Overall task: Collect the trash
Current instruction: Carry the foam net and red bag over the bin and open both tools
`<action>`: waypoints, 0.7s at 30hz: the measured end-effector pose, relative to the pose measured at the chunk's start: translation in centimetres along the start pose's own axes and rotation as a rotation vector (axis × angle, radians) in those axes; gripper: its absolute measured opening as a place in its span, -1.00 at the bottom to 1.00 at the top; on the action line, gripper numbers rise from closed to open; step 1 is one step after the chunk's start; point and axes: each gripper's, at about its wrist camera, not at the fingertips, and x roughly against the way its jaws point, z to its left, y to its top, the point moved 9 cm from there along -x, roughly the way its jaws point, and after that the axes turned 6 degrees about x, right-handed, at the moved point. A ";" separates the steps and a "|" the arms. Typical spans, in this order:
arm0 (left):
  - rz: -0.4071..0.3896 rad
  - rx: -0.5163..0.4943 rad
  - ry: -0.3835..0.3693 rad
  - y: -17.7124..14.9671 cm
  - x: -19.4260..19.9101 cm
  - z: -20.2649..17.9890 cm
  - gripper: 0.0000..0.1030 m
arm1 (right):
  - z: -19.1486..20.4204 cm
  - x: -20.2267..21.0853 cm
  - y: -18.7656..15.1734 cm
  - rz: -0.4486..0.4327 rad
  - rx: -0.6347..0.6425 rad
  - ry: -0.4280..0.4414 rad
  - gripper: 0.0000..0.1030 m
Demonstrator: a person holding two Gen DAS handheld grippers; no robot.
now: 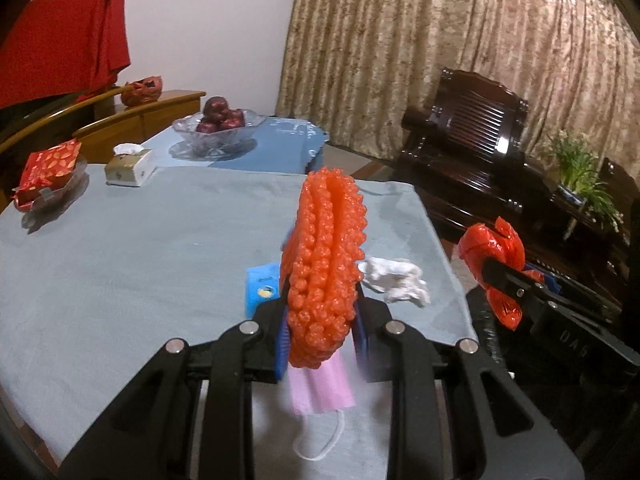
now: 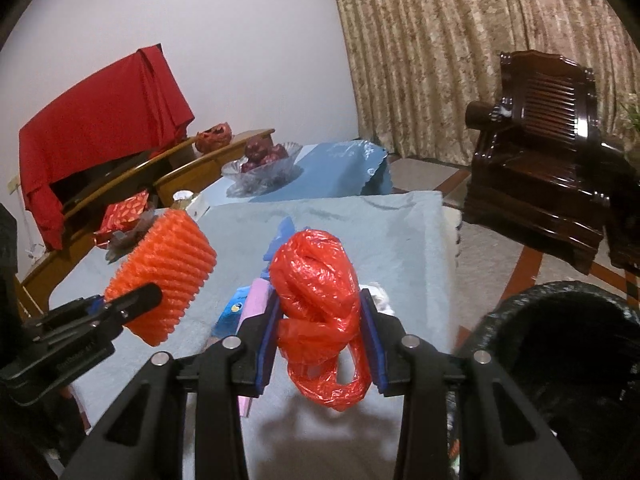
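My left gripper (image 1: 320, 320) is clamped nearly closed on an orange foam net (image 1: 324, 264), folded flat and standing on edge between the blue pads, lifted clear of the table (image 1: 120, 248). My right gripper (image 2: 322, 332) stands partly closed around a crumpled red bag (image 2: 316, 300), both pads pressing its sides, a loop of it hanging below the jaws, also off the table.

Under the net lies a pink mask (image 1: 320, 392) with its white ear loop trailing toward me. Just beyond it sit a small blue packet (image 1: 262, 288) and a crumpled white tissue (image 1: 394, 280) near the table's right edge.

At my right, beside the table, is the black-lined bin (image 2: 568, 344), its mouth open.

Further off, on the far left of the grey cloth, are a red wrapper on a glass dish (image 1: 48, 176) and a tissue box (image 1: 130, 166). Behind them a glass bowl of dark red fruit (image 1: 218, 126) stands on a blue cloth. A dark wooden chair (image 1: 472, 128) stands before the curtain (image 1: 440, 40).
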 end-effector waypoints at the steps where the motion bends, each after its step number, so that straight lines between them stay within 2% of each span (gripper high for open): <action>1: 0.001 -0.004 -0.009 -0.2 0.1 -0.6 -0.53 | -0.3 0.4 0.0 -0.003 -0.001 -0.007 -0.27; 10: 0.015 -0.054 -0.095 -1.4 0.6 -6.5 -0.53 | -4.5 4.0 -1.1 -0.017 -0.031 -0.081 -0.27; 21: 0.037 -0.139 -0.234 -3.4 -0.8 -16.2 -0.53 | -13.6 9.6 -4.3 -0.022 -0.126 -0.249 -0.27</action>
